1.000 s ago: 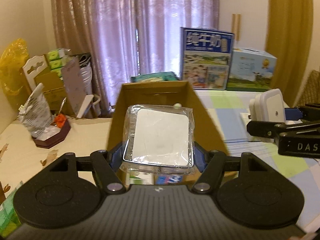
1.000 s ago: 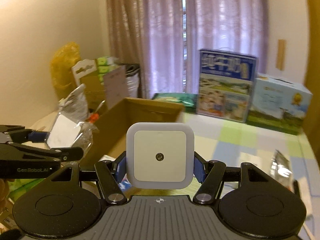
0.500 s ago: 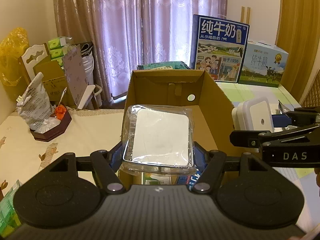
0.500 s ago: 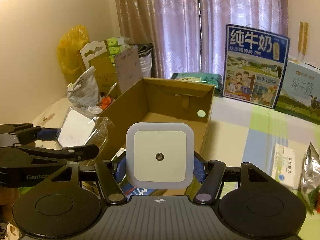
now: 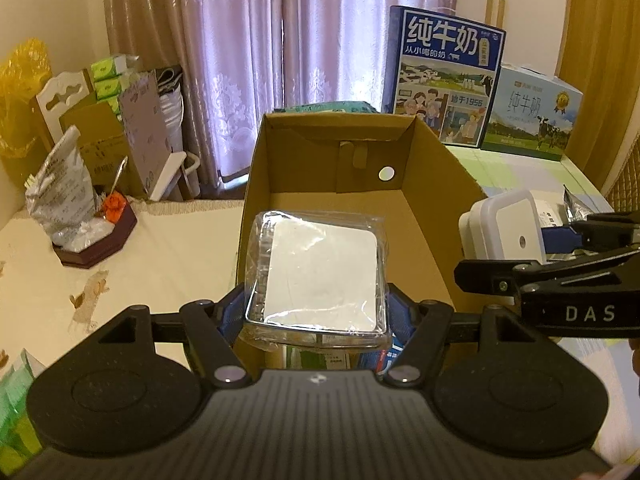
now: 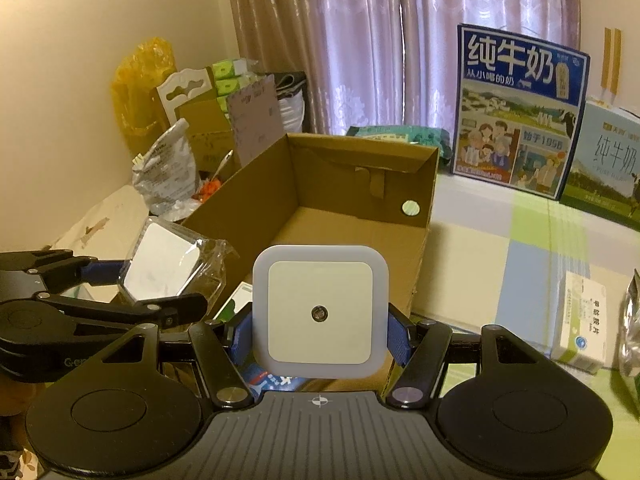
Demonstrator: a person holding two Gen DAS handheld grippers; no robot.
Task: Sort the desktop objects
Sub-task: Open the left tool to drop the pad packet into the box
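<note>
An open cardboard box (image 5: 420, 216) (image 6: 404, 256) stands on the table straight ahead. My left gripper (image 5: 316, 312) is shut on a white square pad wrapped in clear plastic (image 5: 320, 276), held above the box's near end. That wrapped pad (image 6: 160, 264) also shows at the left of the right wrist view. My right gripper (image 6: 320, 336) is shut on a white square night light (image 6: 320, 312) with a small round sensor, held over the box's near right side. The night light (image 5: 508, 232) appears at the right of the left wrist view.
Some printed packs lie in the box's near end (image 5: 332, 358). A blue milk carton (image 6: 516, 112) and a pale one (image 6: 608, 164) stand behind. A medicine box (image 6: 580, 320) and a foil pack (image 6: 630, 332) lie right. A silver bag (image 5: 64, 196) sits left.
Both grippers have moved forward over the cardboard box with their objects still held; the box now looks nearer and its inside shows more.
</note>
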